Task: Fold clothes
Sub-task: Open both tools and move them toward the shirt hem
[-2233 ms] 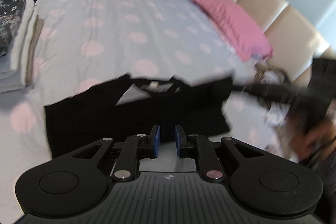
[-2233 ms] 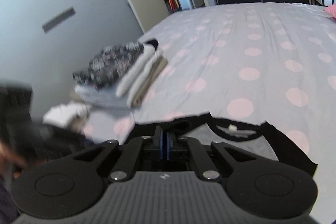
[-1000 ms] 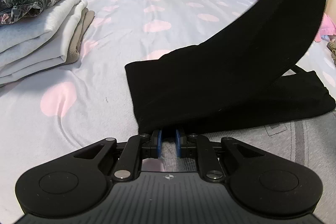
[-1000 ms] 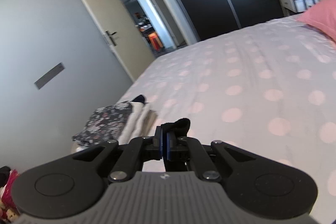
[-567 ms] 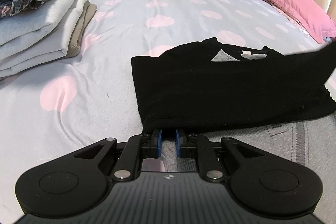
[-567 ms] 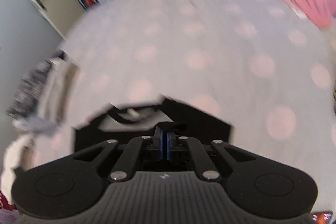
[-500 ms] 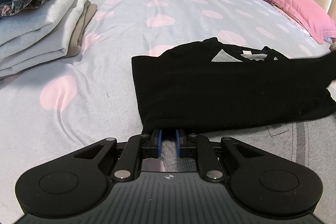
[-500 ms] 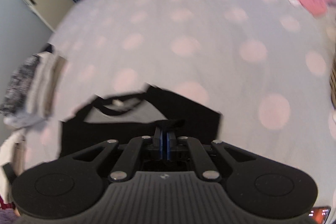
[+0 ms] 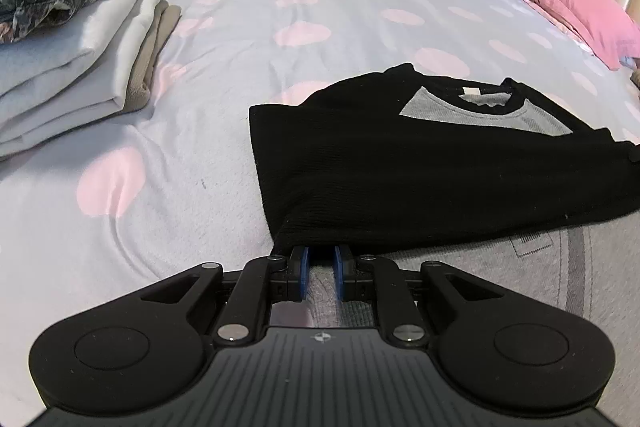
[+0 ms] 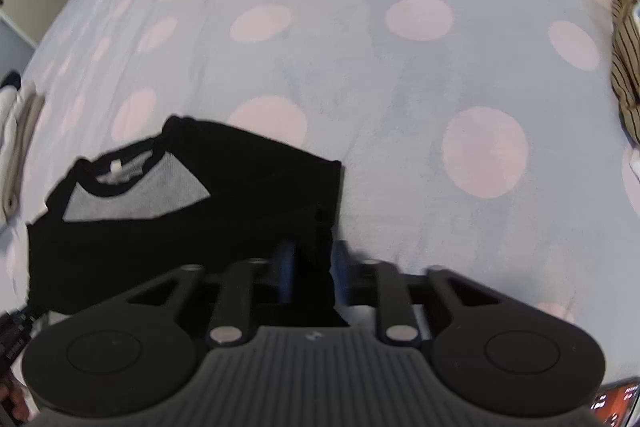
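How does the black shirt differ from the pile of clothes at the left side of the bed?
The black shirt lies alone in a low, flat layer, while the pile of clothes stacks several folded pieces high. The shirt is black with a grey panel at the collar; the pile is white, beige and dark floral. The shirt lies close to the camera, the pile further to the left. Both rest on the dotted bedcover.
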A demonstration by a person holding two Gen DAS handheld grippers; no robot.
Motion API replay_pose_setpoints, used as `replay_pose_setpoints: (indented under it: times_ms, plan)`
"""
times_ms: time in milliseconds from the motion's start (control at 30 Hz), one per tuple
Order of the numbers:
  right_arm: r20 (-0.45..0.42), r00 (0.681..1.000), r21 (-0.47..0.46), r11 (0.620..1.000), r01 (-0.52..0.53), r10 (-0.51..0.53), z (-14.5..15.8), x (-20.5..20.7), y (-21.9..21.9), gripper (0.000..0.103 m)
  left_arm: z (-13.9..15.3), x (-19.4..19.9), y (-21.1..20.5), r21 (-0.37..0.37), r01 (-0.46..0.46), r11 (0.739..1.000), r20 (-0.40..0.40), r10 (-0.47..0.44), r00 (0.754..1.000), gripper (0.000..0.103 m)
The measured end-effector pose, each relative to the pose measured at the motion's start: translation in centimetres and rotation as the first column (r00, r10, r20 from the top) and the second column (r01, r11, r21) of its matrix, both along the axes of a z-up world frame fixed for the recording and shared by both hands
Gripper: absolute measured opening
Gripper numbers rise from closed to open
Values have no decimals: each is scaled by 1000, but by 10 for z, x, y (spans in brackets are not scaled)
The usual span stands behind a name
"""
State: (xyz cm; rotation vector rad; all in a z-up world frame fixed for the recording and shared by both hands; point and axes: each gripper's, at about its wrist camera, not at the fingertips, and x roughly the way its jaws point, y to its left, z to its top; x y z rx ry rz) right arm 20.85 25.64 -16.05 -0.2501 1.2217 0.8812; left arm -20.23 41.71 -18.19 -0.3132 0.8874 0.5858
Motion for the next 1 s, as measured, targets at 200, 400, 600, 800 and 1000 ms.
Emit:
replay_pose_setpoints:
  times_ms: [200, 400, 600, 800, 1000]
  plan:
    - [-87, 996, 8, 1000, -17, 17, 4, -6, -13, 34, 0, 1, 1, -8, -5, 1000, -2, 5, 1000, 12]
    - [-64, 995, -13, 997, -73, 72, -8, -17, -16, 14, 0, 1, 1, -7, -7, 1000, -5, 7, 1000, 12]
    - [-64, 997, 13, 999, -48, 48, 5, -11, -22, 3, 1, -3, 12, -77, -41, 996, 16, 43, 999, 11]
    - [-43, 999, -93, 996, -4, 0, -21, 0, -29, 0, 1, -3, 16, -100, -58, 993, 1, 58, 998, 8]
    - [-57, 997, -43, 998, 48, -50, -16, 15, -38, 5, 10, 0, 15, -123, -69, 990, -79, 60, 995, 8]
